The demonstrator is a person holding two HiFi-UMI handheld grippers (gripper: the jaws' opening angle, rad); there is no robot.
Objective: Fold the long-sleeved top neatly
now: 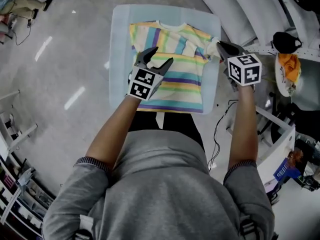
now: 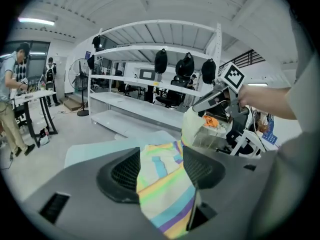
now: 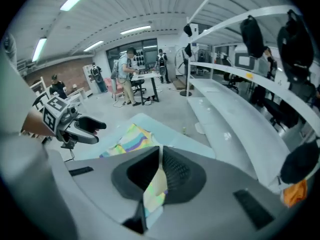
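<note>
Blue table, top flat, sleeve fold underway: right gripper clamped on sleeve, left gripper jaws apart; I'd carry sleeve across chest

text: none is read in any view | numbers, brands, signs: none are made out | markers: unlettered black-and-white squares are carried on cubes of left gripper and right gripper

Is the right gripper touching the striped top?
Touching. In the right gripper view the right gripper has its fingers shut on a fold of the striped top.
</note>
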